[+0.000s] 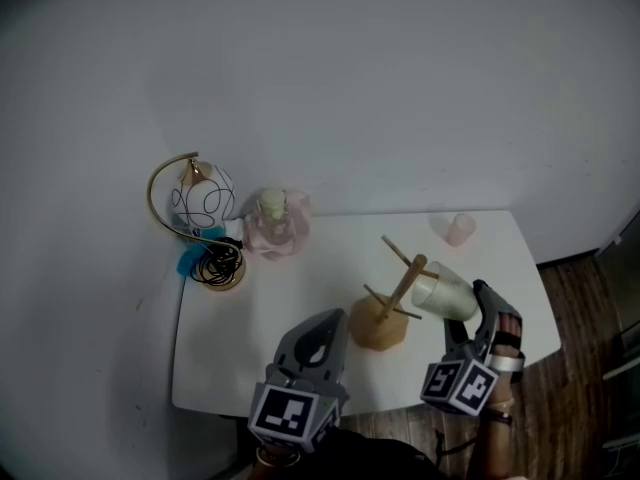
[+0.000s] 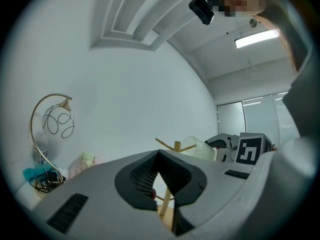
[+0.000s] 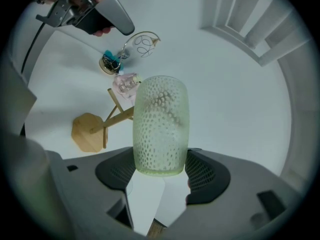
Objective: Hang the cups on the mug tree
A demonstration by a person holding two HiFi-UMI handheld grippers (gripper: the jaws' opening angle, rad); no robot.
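Against pale wall (image 1: 350,68), white table (image 1: 240,353)

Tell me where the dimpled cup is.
Head view, right side: the dimpled cup is held tilted by the right gripper, just right of the mug tree and above the table.

Pale green dimpled cup (image 3: 161,129), tan mug tree (image 1: 379,325)

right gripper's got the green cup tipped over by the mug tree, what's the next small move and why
Probably ease the right gripper toward the mug tree so the cup slips mouth-first over the upper peg. The cup is clamped on its side between the jaws. Its open end seems to face the top of the tree, but no peg looks to be inside it yet.
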